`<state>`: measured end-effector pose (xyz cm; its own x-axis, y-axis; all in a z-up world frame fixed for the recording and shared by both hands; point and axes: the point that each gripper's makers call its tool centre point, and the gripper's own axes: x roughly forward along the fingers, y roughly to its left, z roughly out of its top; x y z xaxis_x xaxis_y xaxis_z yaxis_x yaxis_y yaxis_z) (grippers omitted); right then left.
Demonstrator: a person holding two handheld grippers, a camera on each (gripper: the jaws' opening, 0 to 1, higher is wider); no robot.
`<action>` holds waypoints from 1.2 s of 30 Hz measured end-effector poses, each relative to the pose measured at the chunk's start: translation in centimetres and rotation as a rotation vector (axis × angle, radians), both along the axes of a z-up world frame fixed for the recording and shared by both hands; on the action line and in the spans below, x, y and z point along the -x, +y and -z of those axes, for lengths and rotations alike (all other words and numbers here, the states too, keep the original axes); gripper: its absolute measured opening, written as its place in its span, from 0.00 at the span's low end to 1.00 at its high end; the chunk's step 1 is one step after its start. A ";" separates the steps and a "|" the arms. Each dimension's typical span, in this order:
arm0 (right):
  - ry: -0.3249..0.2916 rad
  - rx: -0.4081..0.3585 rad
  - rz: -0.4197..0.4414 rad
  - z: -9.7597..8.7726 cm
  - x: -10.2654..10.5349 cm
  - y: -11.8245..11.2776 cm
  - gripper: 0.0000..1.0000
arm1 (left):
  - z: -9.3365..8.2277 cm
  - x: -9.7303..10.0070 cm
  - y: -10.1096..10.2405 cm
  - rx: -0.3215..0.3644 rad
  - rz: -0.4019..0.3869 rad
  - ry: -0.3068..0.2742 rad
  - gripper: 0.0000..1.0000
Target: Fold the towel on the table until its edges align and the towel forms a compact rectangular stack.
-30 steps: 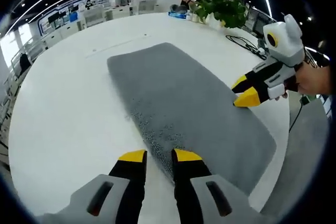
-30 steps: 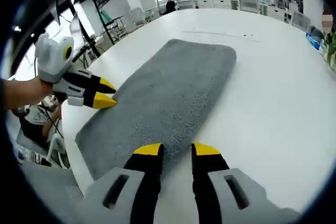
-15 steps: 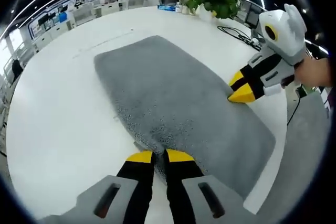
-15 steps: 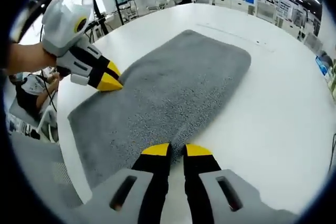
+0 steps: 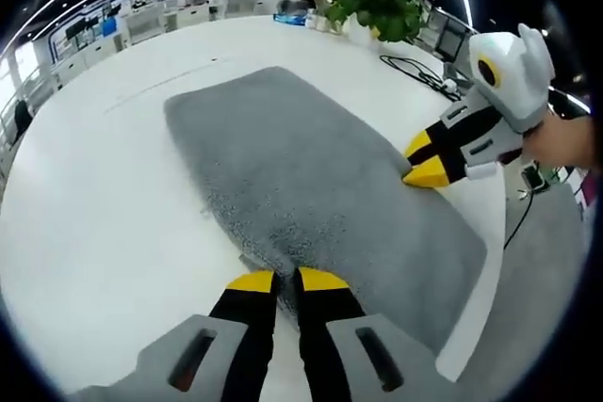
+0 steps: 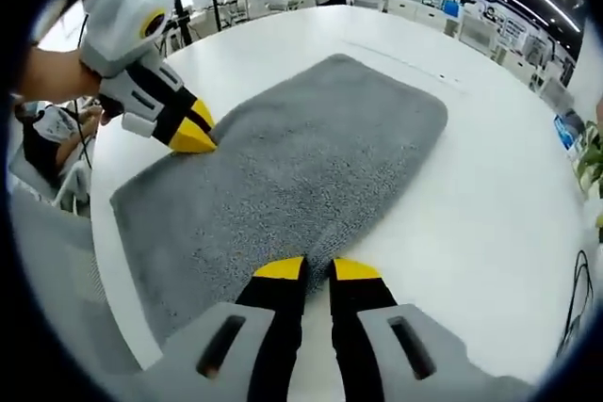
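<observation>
Both views are bright and evenly lit from long ceiling strip lights, which show as curved white streaks near the top. The glossy white round table (image 5: 113, 204) reflects that light softly, with no hard glare and only faint shadows beneath the flat grey pile towel (image 6: 301, 176). Focus is sharp centrally; fisheye bending and slight softness grow toward the edges.

The towel (image 5: 311, 185) lies flat on the worktop (image 5: 94, 204), one gripper (image 5: 276, 280) at each long edge, opposite each other; a plant (image 5: 377, 7) stands behind.
</observation>
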<state>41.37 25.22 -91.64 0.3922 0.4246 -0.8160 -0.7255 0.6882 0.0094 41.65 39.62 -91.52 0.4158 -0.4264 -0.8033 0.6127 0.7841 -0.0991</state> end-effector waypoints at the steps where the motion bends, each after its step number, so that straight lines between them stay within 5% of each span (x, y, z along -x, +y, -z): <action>1: -0.003 0.003 -0.001 0.0 -0.1 -0.3 0.08 | 0.0 0.0 -0.3 0.001 0.001 0.003 0.08; 16: -0.049 0.075 -0.101 -0.2 -0.6 -3.4 0.08 | 0.0 -0.7 -3.8 -0.024 0.026 0.031 0.08; 36: -0.027 0.033 -0.023 -1.9 -1.0 -3.0 0.14 | -2.2 -0.8 -1.9 -0.061 0.015 -0.054 0.19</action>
<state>42.42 22.26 -89.72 0.4045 0.4068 -0.8191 -0.7410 0.6707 -0.0328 42.45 37.69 -89.33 0.4531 -0.3837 -0.8047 0.6279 0.7781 -0.0175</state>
